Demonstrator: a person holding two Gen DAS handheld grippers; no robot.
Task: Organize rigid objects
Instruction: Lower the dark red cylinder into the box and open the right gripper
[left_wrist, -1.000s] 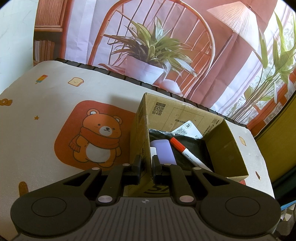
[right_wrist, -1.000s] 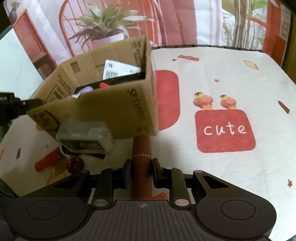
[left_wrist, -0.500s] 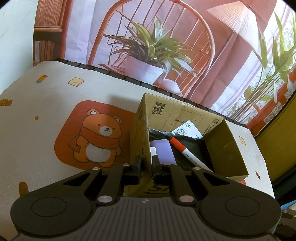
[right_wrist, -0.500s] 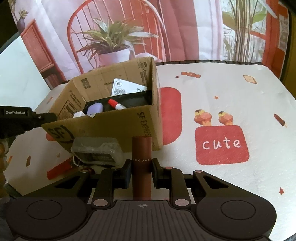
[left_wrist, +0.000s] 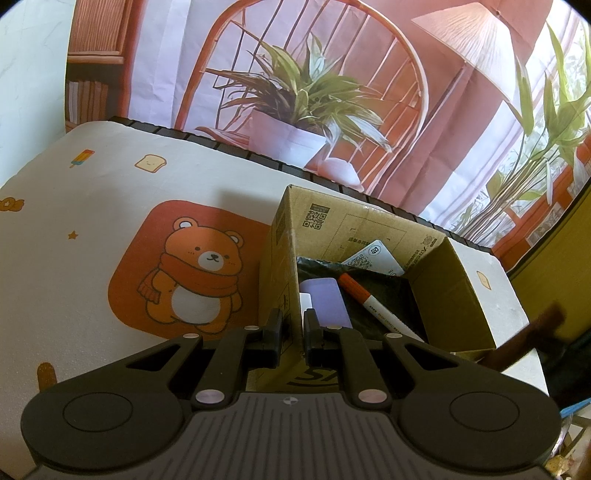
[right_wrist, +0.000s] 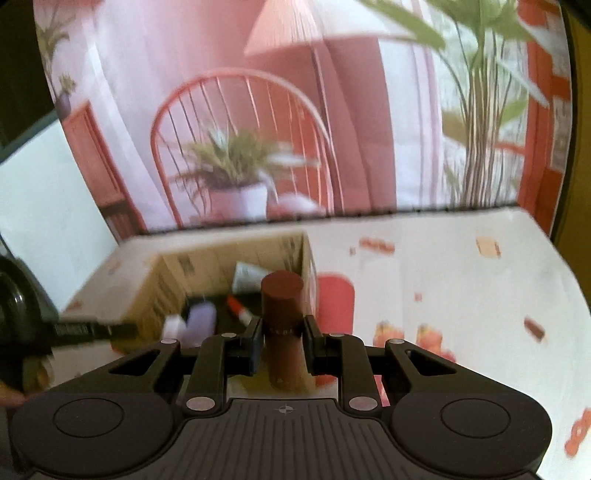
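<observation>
Now higher, right gripper (right_wrist: 282, 334) clamped on brown tube (right_wrist: 282, 295); left gripper (left_wrist: 293, 334) still pinching box wall (left_wrist: 282, 295).

One cardboard box (left_wrist: 373, 236); one marker (left_wrist: 369, 299); one brown tube (right_wrist: 282, 325); two grippers (left_wrist: 293, 332)
</observation>
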